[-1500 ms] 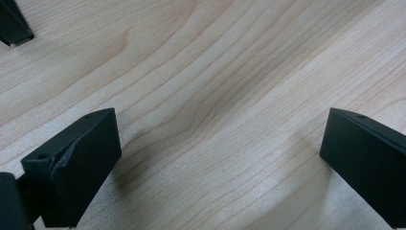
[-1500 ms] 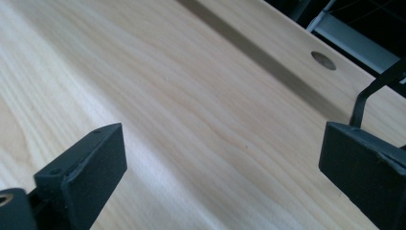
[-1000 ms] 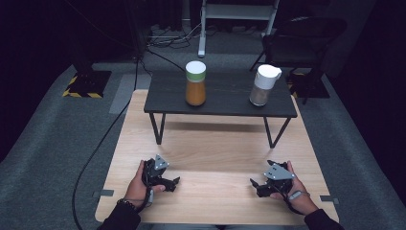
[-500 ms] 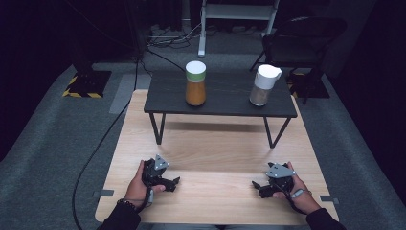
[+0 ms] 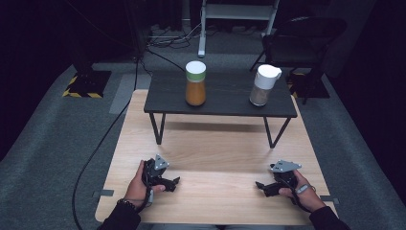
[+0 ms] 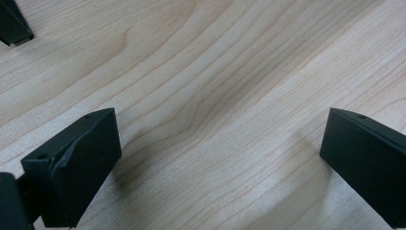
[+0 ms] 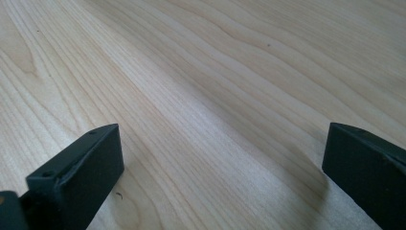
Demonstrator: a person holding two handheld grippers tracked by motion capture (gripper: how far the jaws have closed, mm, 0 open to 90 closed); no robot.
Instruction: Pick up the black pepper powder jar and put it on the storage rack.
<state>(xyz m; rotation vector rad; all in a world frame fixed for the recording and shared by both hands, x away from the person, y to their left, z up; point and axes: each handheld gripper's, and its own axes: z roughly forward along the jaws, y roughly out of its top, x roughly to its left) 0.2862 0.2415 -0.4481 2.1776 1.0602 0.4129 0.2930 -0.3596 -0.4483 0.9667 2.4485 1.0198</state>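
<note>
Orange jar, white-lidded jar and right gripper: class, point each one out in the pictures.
orange jar (image 5: 195, 91): high view, on its orange body under the white lid.
white-lidded jar (image 5: 261, 96): high view, on its grey-brown lower body.
right gripper (image 5: 260, 187): high view, midway between its open fingertips.

text: none readable | labels: can't make out any on the two jars (image 5: 196, 84) | signs: nope

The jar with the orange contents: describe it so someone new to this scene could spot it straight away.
Look for the small dark table standing on the far half of the light wooden board. Two jars stand on it; this jar is the left one. It has a green-rimmed white lid and orange contents, while its neighbour on the right has a white lid and pale brownish contents.
</note>
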